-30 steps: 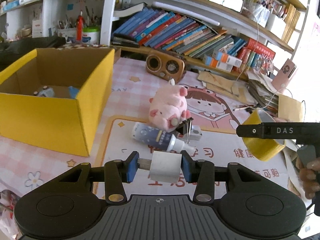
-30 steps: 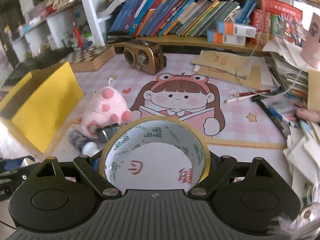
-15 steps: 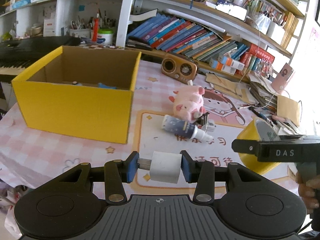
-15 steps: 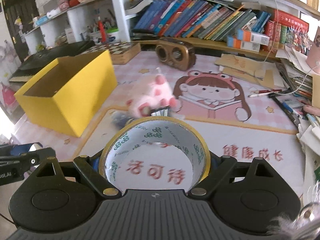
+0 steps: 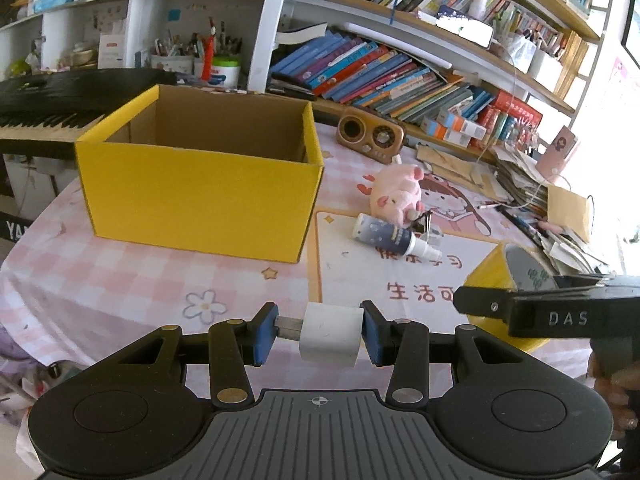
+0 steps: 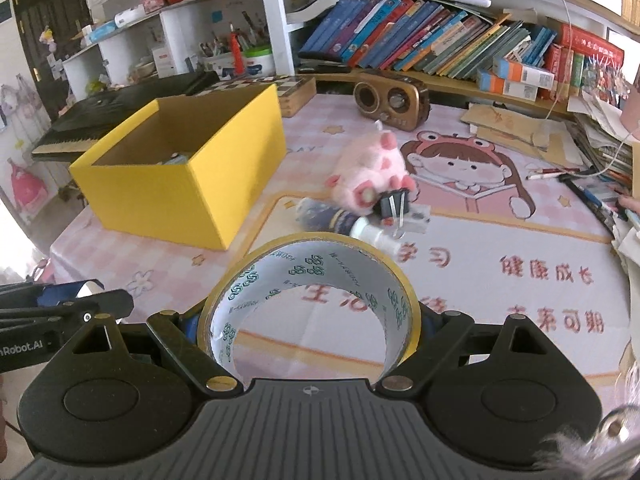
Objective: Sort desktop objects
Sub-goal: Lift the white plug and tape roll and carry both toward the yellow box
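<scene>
My left gripper (image 5: pixel 318 334) is shut on a white plug adapter (image 5: pixel 330 334), its metal prong against the left blue pad. My right gripper (image 6: pixel 310 320) is shut on a yellow tape roll (image 6: pixel 310 276), also seen as the tape roll (image 5: pixel 490 280) at the right of the left wrist view. A yellow cardboard box (image 5: pixel 200 196) stands open on the table's left, the same box (image 6: pixel 180 184) holding small items. On the mat lie a pink plush pig (image 6: pixel 366 170), a dark spray bottle (image 6: pixel 340 218) and a black binder clip (image 6: pixel 394 204).
A brown retro radio (image 5: pixel 370 134) and a bookshelf (image 5: pixel 400 76) stand at the back. Papers and pens (image 6: pixel 592 168) pile up on the right. A keyboard piano (image 5: pixel 40 120) lies left of the table. A chessboard box (image 6: pixel 294 90) sits behind the yellow box.
Both grippers have pulled back toward the table's near edge with their loads; the box, pig and bottle now look farther away. Both grips are unchanged.
</scene>
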Tool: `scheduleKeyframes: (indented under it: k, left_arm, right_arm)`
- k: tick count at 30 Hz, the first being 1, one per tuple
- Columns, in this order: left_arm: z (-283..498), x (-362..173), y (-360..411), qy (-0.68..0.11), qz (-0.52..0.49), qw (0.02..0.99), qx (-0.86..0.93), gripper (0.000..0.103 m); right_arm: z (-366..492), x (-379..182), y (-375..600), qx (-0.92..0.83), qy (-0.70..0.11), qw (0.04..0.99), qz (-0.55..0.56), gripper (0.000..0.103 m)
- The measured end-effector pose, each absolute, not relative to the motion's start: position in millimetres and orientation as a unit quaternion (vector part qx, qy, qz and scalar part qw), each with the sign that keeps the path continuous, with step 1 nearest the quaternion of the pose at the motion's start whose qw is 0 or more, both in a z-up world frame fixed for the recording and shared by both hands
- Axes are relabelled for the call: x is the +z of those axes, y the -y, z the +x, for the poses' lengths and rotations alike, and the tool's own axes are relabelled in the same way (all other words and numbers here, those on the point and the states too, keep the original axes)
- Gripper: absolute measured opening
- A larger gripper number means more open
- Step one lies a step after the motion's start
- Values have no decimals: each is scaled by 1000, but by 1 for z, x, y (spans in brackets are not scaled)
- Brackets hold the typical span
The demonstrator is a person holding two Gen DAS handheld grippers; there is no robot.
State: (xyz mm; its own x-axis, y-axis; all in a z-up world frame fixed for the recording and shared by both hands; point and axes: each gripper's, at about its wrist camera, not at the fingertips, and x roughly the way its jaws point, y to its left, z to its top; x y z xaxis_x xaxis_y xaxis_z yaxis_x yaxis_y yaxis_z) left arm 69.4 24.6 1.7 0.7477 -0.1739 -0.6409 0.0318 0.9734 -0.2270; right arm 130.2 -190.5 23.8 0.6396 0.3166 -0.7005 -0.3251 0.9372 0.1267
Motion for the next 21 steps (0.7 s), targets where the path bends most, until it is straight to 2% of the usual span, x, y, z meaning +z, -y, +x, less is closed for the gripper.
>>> scheduleKeyframes:
  k: [21]
  left_arm:
    - [5,-3,-71,-348,-111,929,-60,43]
  right_arm:
    - [54,10,129,193,-402,895,-22,90]
